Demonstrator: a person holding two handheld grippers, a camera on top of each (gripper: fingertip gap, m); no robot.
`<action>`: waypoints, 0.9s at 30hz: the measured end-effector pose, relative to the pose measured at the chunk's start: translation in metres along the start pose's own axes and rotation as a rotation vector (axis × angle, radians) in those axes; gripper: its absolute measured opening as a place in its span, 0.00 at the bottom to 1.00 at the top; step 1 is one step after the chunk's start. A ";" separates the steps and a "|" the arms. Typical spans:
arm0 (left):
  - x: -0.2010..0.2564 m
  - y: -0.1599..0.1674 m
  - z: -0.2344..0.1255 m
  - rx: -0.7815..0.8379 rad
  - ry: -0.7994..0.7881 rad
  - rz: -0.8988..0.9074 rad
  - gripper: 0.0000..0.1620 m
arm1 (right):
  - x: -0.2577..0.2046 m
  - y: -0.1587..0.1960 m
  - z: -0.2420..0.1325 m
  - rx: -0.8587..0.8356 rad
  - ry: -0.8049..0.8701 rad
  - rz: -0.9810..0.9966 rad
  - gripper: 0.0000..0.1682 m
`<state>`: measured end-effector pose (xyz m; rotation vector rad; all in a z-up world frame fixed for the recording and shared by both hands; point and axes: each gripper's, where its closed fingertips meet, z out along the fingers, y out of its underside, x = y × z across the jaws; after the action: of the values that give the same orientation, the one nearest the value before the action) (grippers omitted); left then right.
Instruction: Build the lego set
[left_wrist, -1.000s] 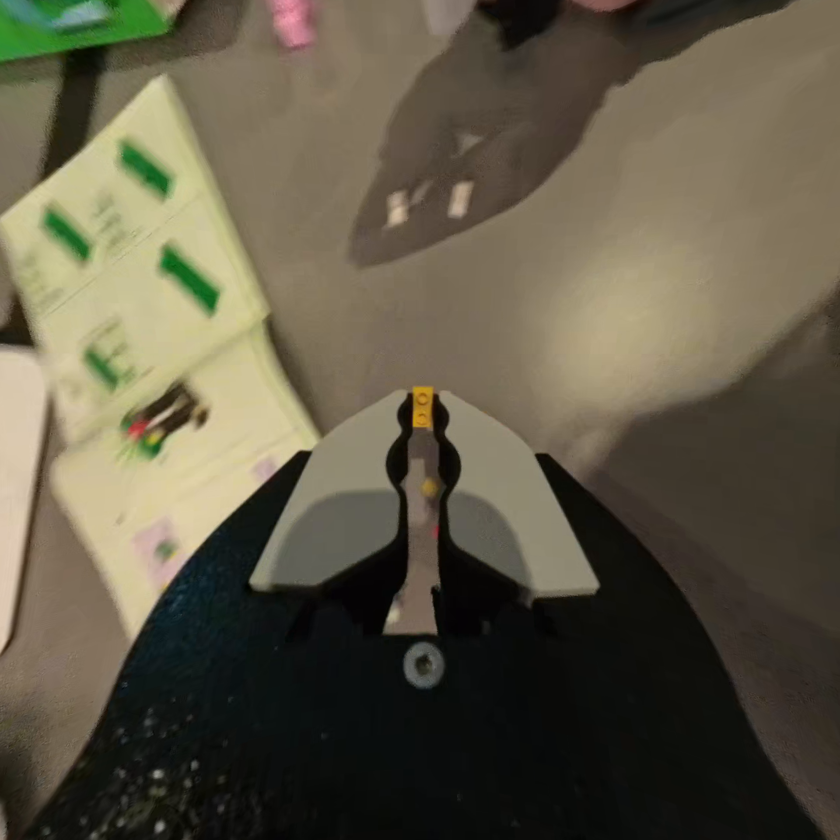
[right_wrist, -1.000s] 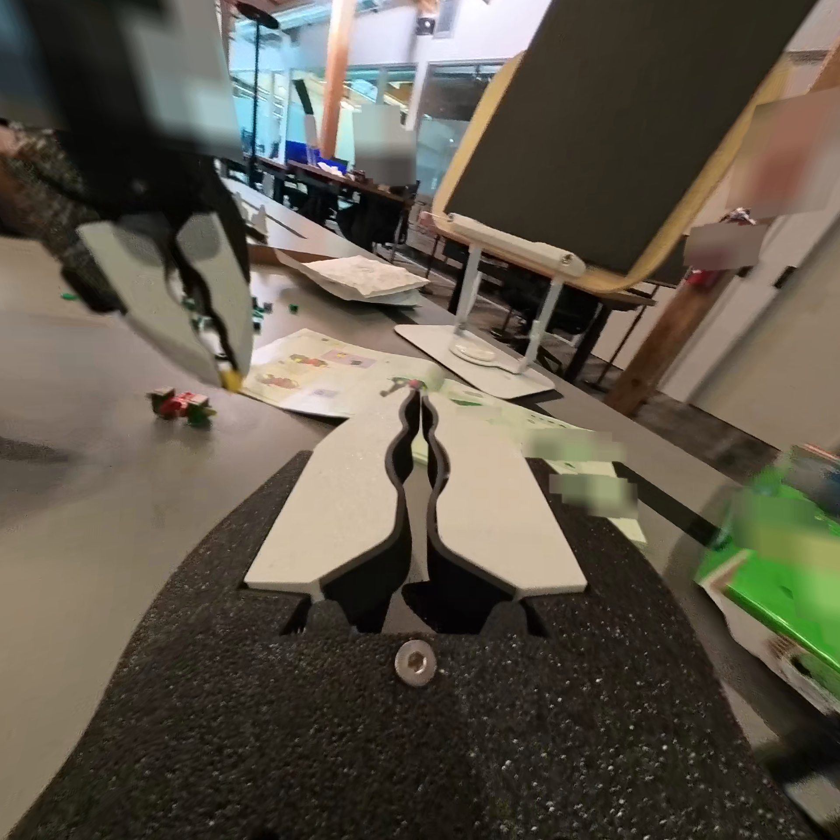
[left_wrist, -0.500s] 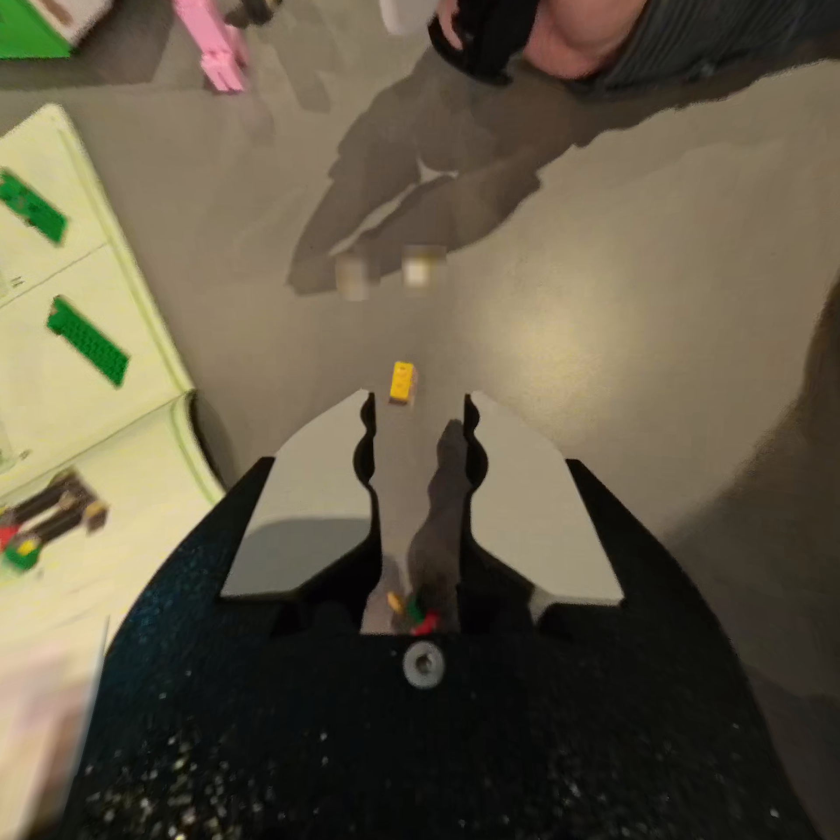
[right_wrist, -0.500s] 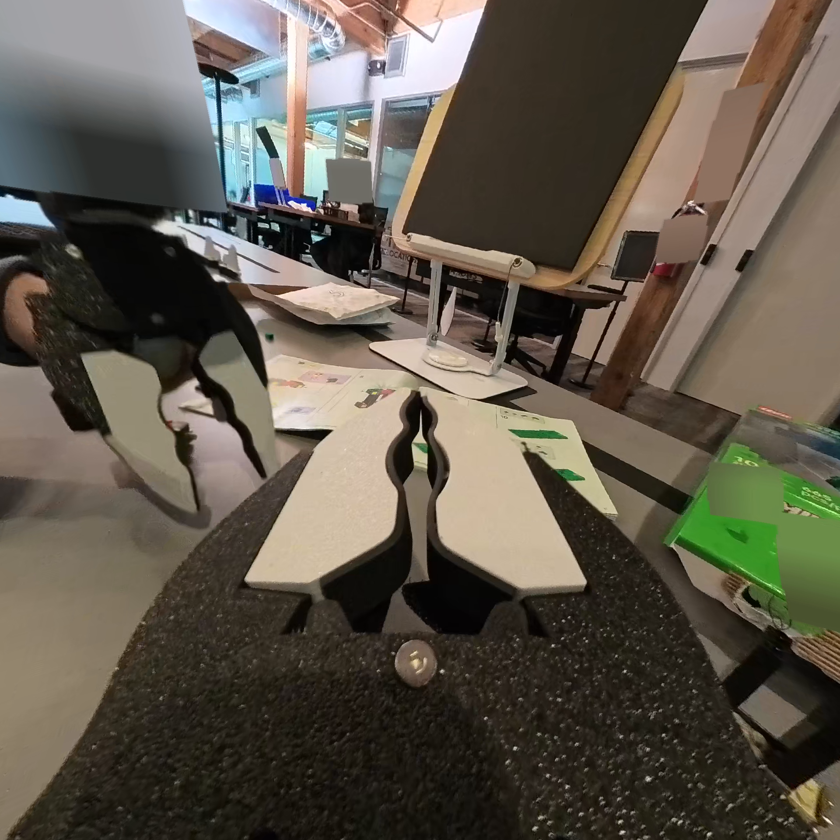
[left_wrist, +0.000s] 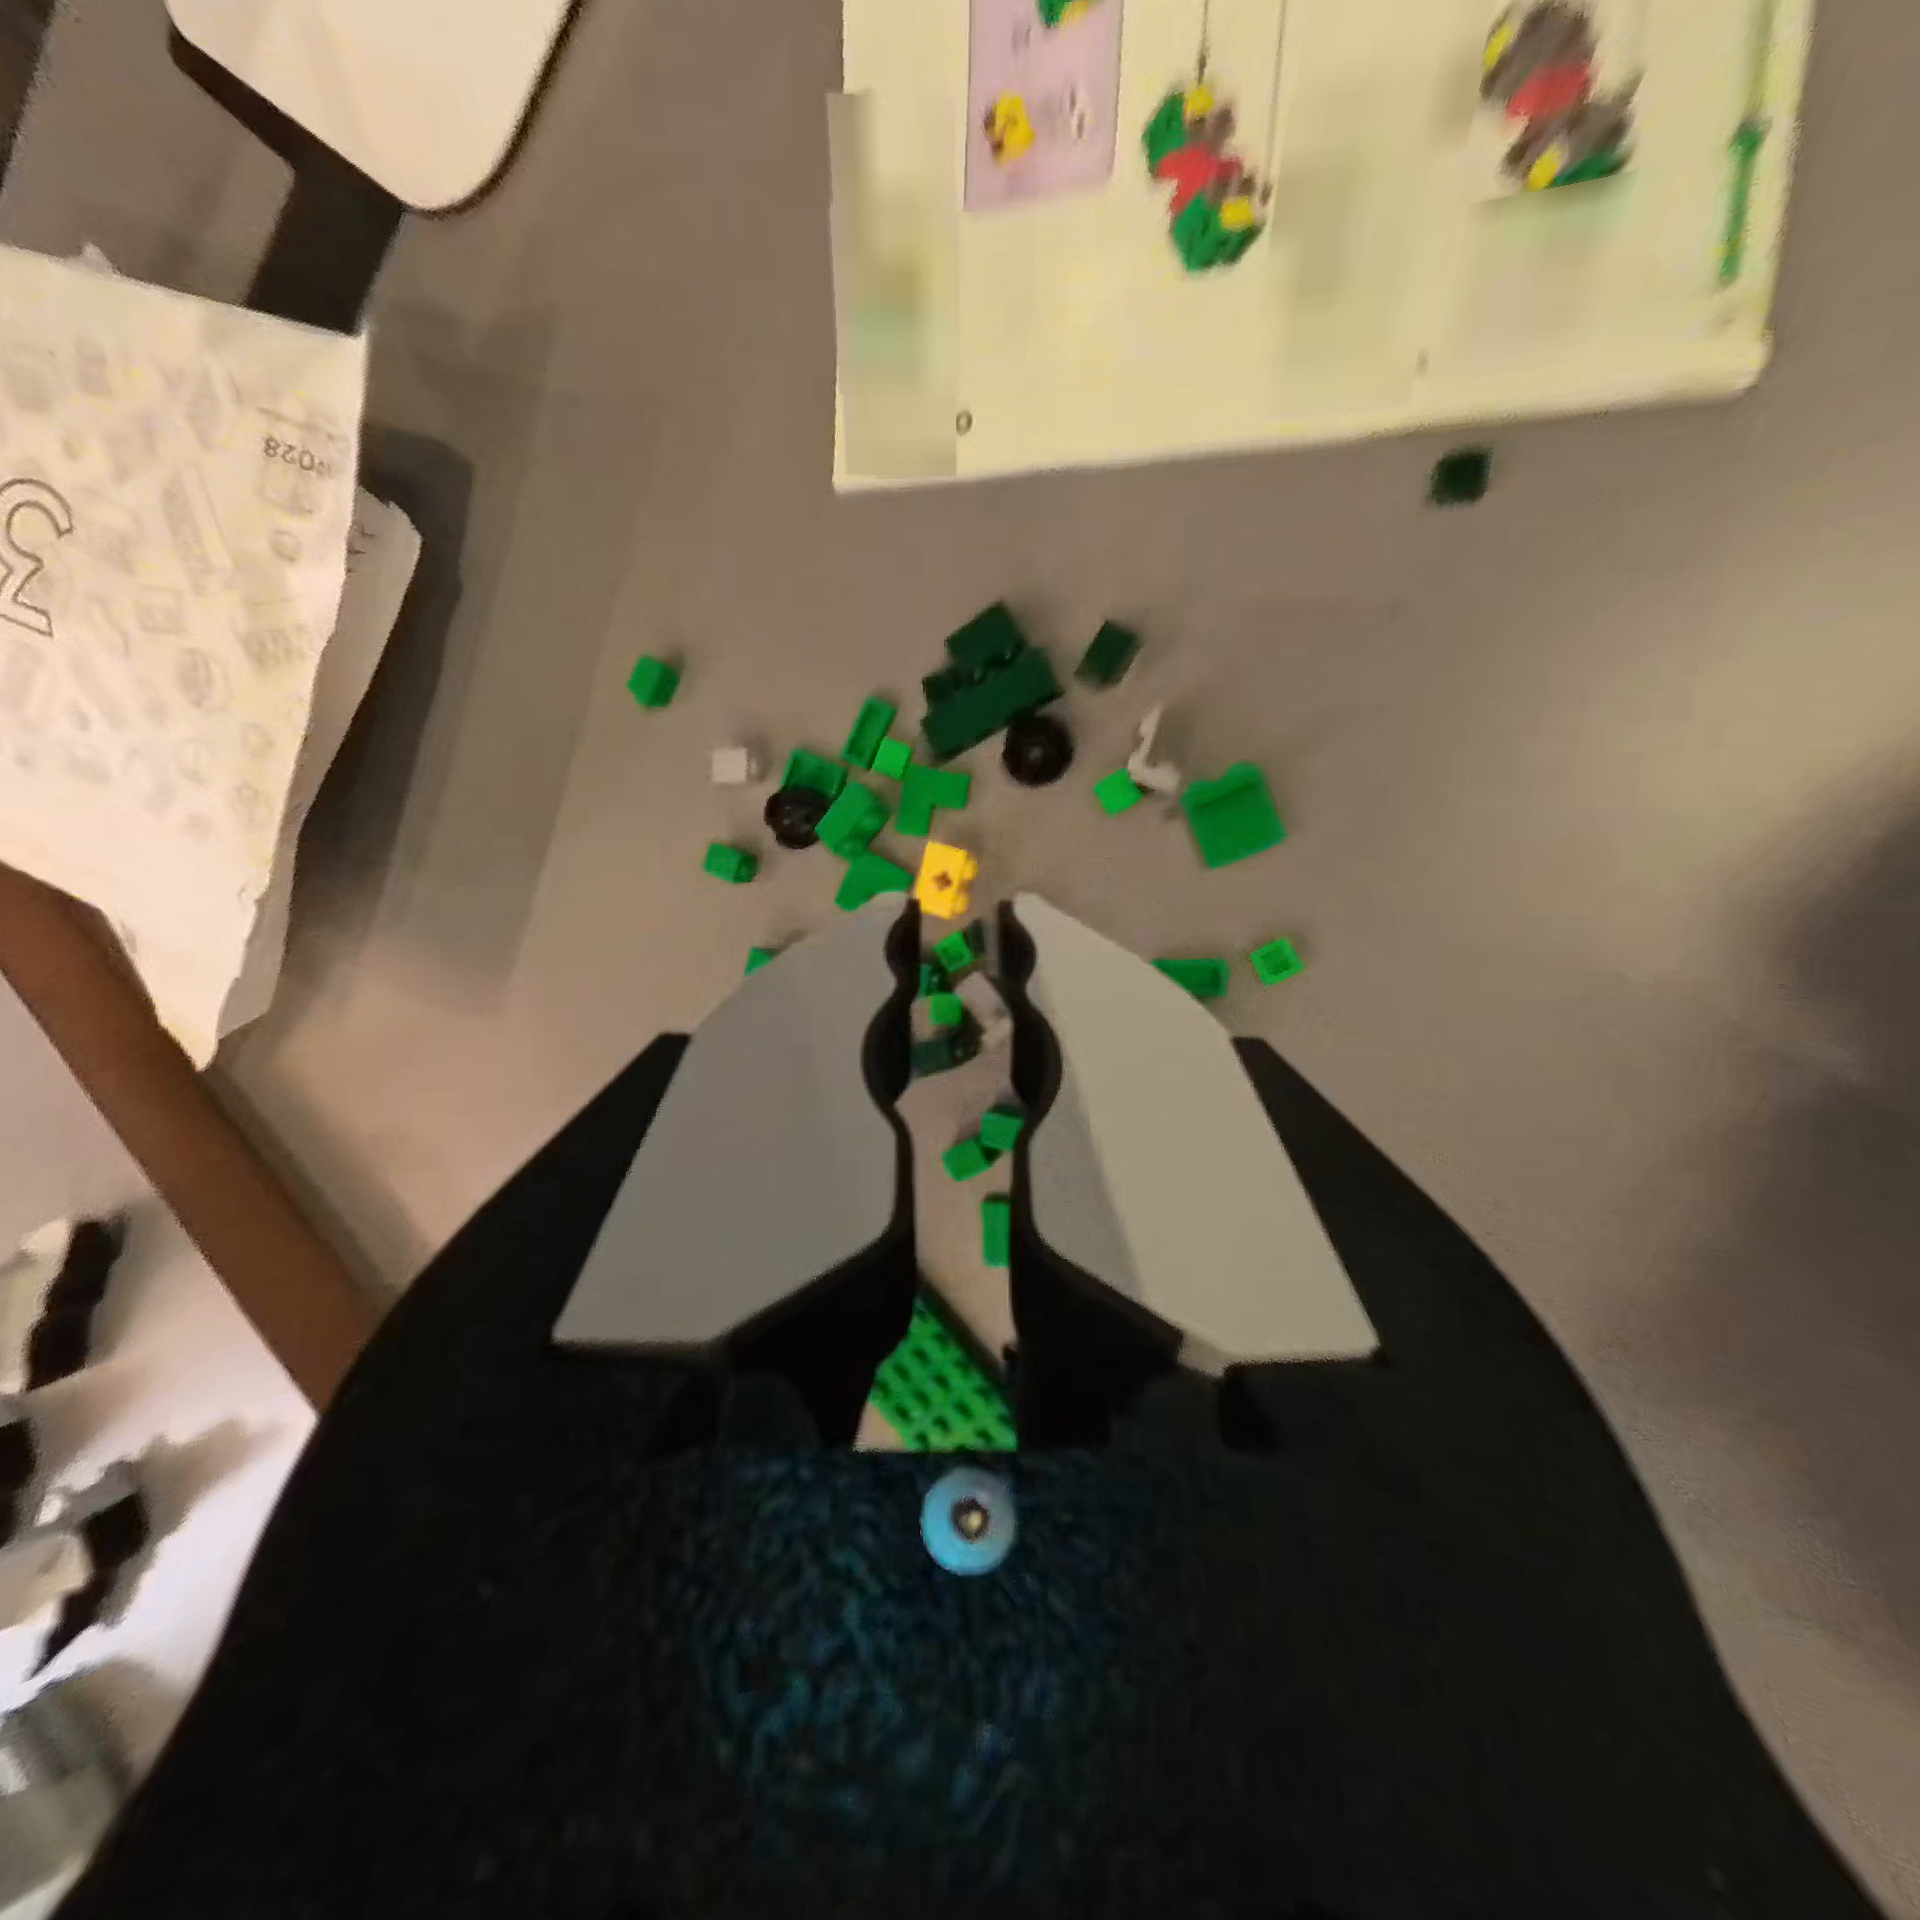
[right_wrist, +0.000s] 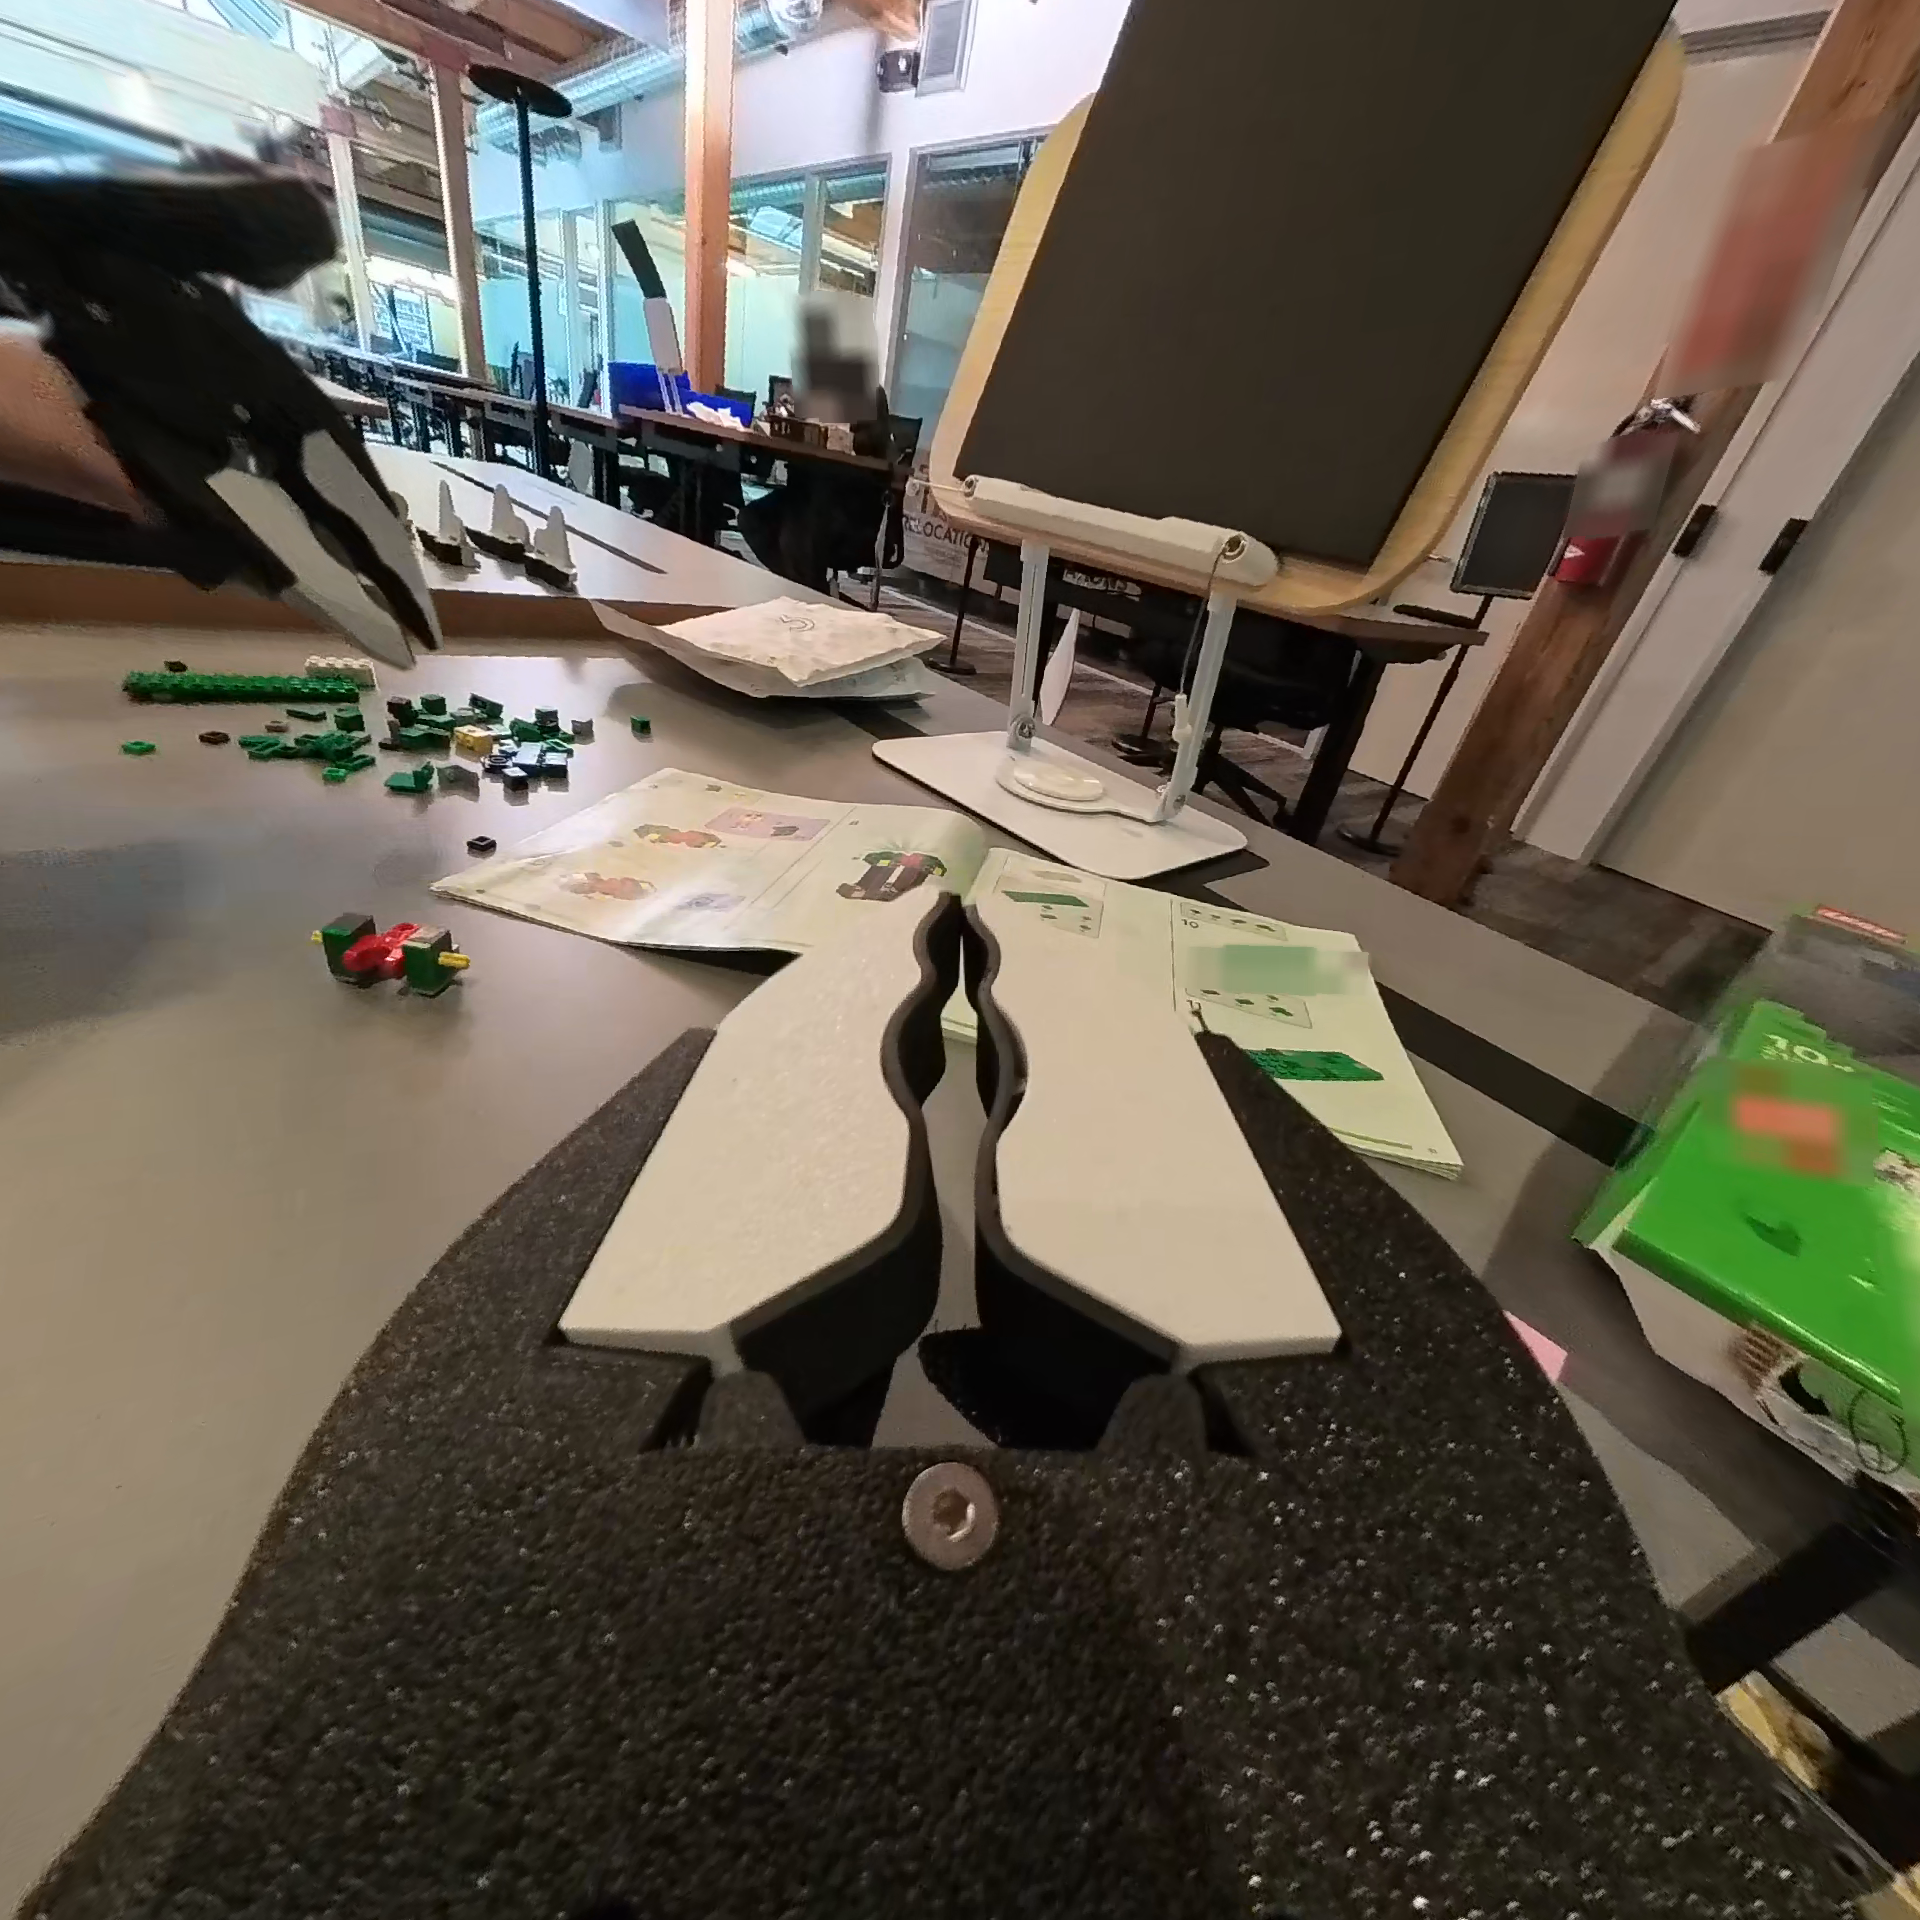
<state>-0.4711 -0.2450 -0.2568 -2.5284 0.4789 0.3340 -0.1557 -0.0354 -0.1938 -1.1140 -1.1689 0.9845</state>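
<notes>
My left gripper (left_wrist: 958, 906) hovers over a scatter of loose green bricks (left_wrist: 914, 790) on the grey table, jaws a little apart with nothing between the pads. A yellow brick (left_wrist: 943, 880) lies in the pile just beyond its fingertips; it also shows in the right wrist view (right_wrist: 473, 740). That view shows the left gripper (right_wrist: 390, 639) raised above the pile. A long green plate (right_wrist: 239, 686) lies behind the pile. A small red and green assembly (right_wrist: 390, 951) stands apart on the table. My right gripper (right_wrist: 956, 914) is shut, above the open instruction booklet (right_wrist: 727, 862).
A white tablet stand (right_wrist: 1070, 800) holding a dark screen stands behind the booklet. A green box (right_wrist: 1787, 1174) is at the right edge. A crumpled white paper bag (right_wrist: 800, 644) lies behind the pile, and to its left in the left wrist view (left_wrist: 156, 623). Spacing between my two grippers at the tips: around 40 cm.
My left gripper let go of a small yellow piece onto the table, opened wide, then swung over to the loose brick pile with its jaws narrowed. The right gripper stayed shut.
</notes>
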 end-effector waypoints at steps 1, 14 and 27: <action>-0.002 0.003 0.004 -0.026 -0.007 0.032 0.07 | 0.000 0.001 0.000 -0.004 0.000 -0.001 0.00; -0.006 0.019 0.044 -0.139 0.093 0.067 0.15 | -0.004 0.006 0.004 -0.032 -0.036 0.015 0.00; -0.003 0.018 0.046 -0.182 0.132 0.142 0.08 | -0.004 0.008 0.005 -0.041 -0.042 0.023 0.00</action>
<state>-0.4868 -0.2329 -0.3021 -2.7108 0.7107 0.2747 -0.1616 -0.0372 -0.2026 -1.1464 -1.2165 1.0102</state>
